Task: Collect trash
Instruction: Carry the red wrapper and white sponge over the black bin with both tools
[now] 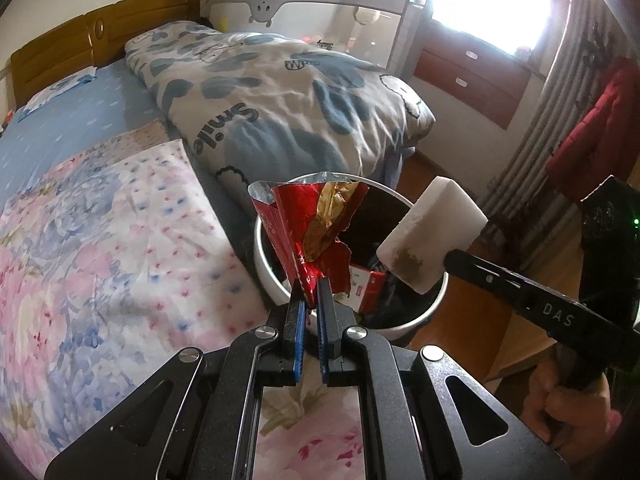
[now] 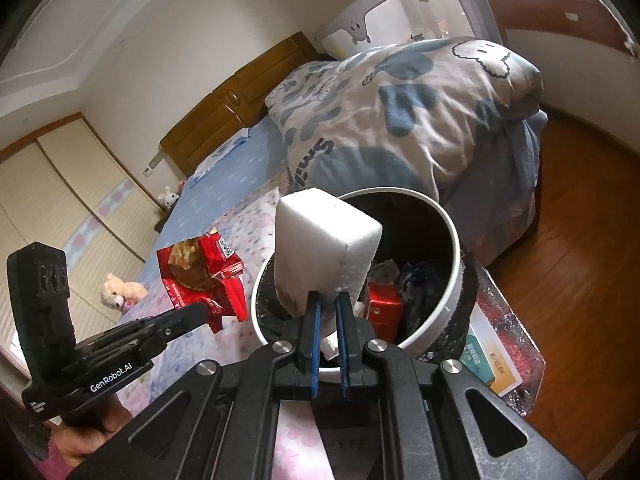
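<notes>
My left gripper (image 1: 311, 286) is shut on a torn red snack wrapper (image 1: 312, 232), which stands up at the near left rim of a white trash bin (image 1: 272, 276). From the right wrist view the same left gripper (image 2: 206, 312) holds the wrapper (image 2: 200, 276) just left of the bin (image 2: 454, 248), over the bed. My right gripper (image 2: 328, 300) is shut on a white foam block (image 2: 324, 248) with a brown stain, held above the bin's mouth. In the left wrist view the foam block (image 1: 432, 232) hangs over the bin's right rim. Red packaging (image 2: 384, 308) lies inside the bin.
The bin stands beside a bed with a floral sheet (image 1: 100, 240) and a folded blue-patterned duvet (image 1: 280, 100). Wooden floor (image 2: 580, 220) lies to the right, books (image 2: 492, 364) beside the bin, plush toys (image 2: 120, 294) at the far bedside, a red jacket (image 1: 592, 132) hanging by the curtain.
</notes>
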### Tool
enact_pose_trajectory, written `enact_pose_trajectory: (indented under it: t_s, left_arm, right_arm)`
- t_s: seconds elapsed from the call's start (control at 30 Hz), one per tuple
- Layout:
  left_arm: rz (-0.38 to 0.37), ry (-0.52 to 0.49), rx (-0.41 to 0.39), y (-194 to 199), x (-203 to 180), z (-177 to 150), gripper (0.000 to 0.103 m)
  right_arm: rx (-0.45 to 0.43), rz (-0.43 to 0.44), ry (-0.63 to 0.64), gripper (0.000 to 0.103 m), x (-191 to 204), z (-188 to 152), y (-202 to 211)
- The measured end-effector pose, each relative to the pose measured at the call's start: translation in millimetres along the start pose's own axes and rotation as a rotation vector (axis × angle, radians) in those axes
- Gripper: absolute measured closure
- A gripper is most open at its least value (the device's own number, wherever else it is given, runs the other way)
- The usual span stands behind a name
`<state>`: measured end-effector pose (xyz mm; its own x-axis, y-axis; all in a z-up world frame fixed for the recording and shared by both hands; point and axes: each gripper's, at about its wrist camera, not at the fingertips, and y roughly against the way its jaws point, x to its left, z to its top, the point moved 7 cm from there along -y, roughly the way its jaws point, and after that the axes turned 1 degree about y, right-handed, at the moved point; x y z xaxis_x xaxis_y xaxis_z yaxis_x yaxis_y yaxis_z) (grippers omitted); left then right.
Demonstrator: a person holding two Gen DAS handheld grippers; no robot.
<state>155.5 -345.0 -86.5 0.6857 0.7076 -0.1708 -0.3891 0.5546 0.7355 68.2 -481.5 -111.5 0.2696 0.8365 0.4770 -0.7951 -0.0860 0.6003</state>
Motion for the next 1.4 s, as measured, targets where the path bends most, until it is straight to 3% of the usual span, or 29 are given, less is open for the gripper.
enact_pose_trajectory:
  t_s: [1.4]
  left_arm:
    - [0.013, -0.041, 0.046, -45.4, -16.6, 20.3, 0.099]
  right_arm:
    - [0.004, -0.041, 0.024, 0.096, -12.4, 23.6, -11.8]
